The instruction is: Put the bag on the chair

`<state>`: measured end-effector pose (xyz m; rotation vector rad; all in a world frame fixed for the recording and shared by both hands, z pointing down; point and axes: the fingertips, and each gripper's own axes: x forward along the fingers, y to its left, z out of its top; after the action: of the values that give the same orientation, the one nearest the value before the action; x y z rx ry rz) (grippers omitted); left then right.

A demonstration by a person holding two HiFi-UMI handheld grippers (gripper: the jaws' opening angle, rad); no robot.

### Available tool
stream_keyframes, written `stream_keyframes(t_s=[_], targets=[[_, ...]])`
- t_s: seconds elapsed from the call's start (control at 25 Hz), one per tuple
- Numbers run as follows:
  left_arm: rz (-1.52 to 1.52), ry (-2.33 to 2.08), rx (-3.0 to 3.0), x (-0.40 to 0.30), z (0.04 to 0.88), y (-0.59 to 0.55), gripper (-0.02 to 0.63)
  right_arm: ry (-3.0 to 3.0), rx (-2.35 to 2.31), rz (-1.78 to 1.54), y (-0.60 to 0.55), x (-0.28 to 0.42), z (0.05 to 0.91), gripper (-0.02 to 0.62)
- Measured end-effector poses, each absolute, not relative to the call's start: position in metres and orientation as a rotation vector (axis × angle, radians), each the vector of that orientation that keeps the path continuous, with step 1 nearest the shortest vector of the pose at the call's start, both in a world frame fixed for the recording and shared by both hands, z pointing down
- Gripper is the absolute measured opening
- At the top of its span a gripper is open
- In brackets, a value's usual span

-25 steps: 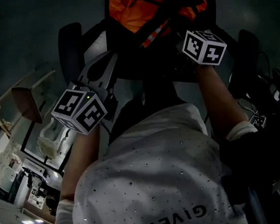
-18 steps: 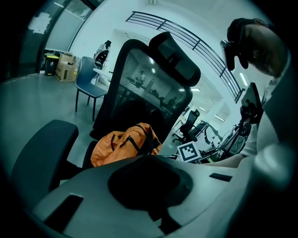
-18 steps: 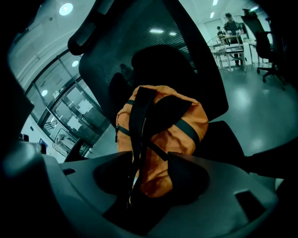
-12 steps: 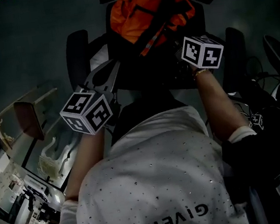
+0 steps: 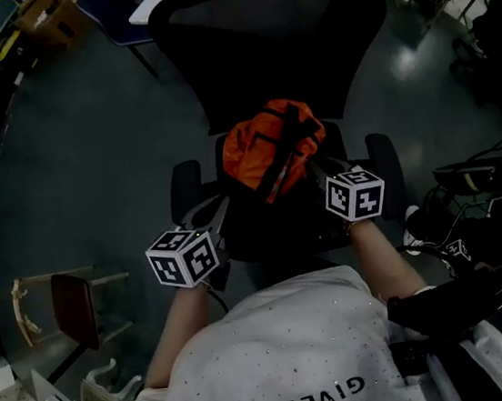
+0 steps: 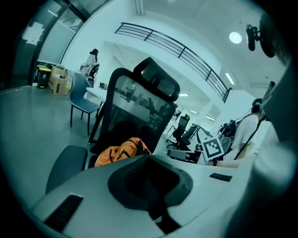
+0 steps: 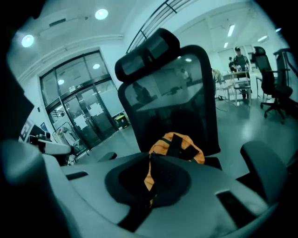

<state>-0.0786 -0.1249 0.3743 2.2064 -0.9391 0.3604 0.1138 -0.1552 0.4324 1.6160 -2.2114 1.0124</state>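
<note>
Bag (image 5: 271,146) lies on the chair (image 5: 278,54) seat, so placing looks done; your left gripper (image 6: 149,160) is clenched, empty; your right gripper (image 7: 150,155) has just been closing to a slit showing orange, strap pinched or not unclear; backing away is left.

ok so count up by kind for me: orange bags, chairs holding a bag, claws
orange bag: 1
black office chair under it: 1
claws: 2, left claw, and right claw, which has just been closing, an orange strip of the bag between its jaws
total: 4
</note>
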Motion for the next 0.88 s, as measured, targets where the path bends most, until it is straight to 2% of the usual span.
stream_keyframes(t_s=[0.04,0.24,0.52,0.88], targets=[[0.331,-0.944,2.219,-0.082,0.365,-0.122,0.008,-2.239,1.642,0.992,-0.152,0.113,0.417,0.002],[0.152,-0.968,2.293,-0.093,0.317,-0.107,0.008,-2.357,1.750,0.951,-0.134,0.109,0.343,0.000],[0.020,-0.926,2.420,-0.116,0.263,-0.056,0.008,-2.394,1.842,0.866,-0.073,0.088,0.284,0.000],[0.022,-0.895,2.471,-0.140,0.248,-0.008,0.008,-2.401,1.842,0.779,-0.014,0.057,0.262,0.000]])
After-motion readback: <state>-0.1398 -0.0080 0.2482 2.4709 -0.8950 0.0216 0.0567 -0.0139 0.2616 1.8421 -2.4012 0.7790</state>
